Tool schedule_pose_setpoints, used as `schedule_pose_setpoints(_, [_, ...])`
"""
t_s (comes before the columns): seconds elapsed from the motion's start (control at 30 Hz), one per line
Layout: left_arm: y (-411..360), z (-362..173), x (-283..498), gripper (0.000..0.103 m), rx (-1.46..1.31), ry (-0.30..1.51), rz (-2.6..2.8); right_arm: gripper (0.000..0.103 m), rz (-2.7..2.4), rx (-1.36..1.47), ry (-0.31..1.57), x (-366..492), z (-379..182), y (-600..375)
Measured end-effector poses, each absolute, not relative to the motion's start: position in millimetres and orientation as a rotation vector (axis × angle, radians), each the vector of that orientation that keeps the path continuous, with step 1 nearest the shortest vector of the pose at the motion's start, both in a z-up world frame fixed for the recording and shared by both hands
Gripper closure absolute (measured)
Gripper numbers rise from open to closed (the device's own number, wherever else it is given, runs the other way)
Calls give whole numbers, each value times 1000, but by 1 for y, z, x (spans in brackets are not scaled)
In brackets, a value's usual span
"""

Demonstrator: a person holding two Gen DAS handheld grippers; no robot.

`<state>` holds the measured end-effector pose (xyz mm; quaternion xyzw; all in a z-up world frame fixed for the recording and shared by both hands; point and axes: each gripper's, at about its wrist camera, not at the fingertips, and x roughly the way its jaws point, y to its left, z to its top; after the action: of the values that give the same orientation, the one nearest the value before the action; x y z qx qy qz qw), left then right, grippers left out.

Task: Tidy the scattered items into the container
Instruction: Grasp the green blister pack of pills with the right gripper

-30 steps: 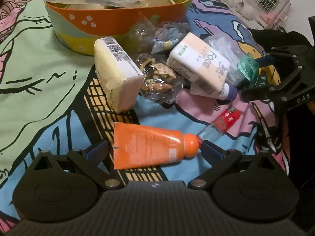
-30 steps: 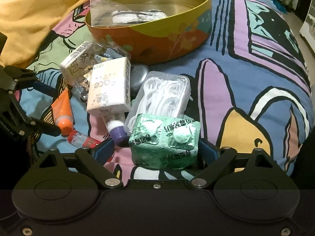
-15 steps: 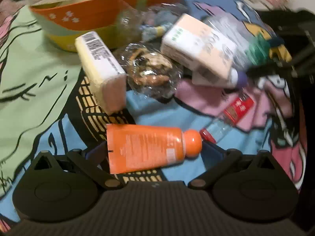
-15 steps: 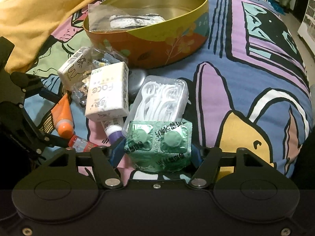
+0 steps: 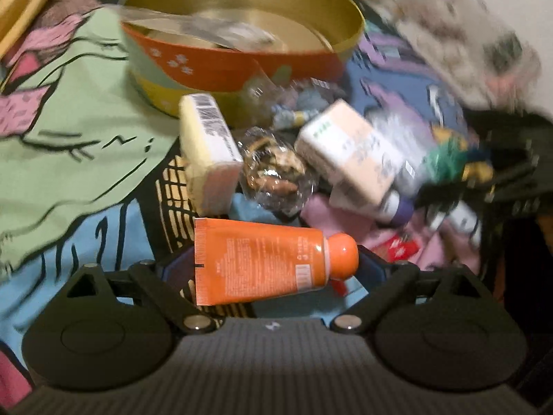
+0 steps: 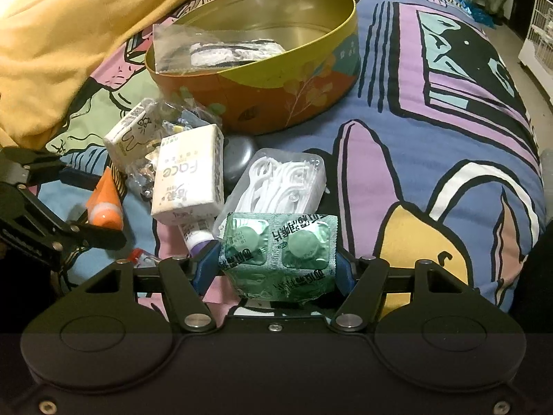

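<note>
A: Several loose items heaped on the bedspread point(image 6: 432, 103) before the tin point(image 6: 255, 69): tissue pack point(image 6: 188, 180), floss picks box point(image 6: 280, 183)

B: Left fingers point(image 5: 273, 269) closing wide around the orange tube point(image 5: 262, 263), seemingly lifted. Right fingers point(image 6: 276, 269) clamped half-open on the green blister pack point(image 6: 280, 249)

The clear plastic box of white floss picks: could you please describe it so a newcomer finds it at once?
Start at the round orange-and-yellow metal tin on the patterned bedspread. In front lies the clear plastic box of white floss picks, beside a white tissue pack. It alone shows tangled white picks.
</note>
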<state>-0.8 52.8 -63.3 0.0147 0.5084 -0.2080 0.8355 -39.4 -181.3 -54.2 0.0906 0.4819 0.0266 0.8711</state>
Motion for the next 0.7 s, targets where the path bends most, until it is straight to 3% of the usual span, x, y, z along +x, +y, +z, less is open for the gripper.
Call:
schedule_pose_setpoints(0.17, [73, -53, -10, 9, -176, 981, -333, 39, 35, 212, 981, -41, -48, -187])
schedule_pose_setpoints(0.7, [85, -58, -20, 9, -292, 827, -102, 39, -18, 209, 945, -46, -30, -191])
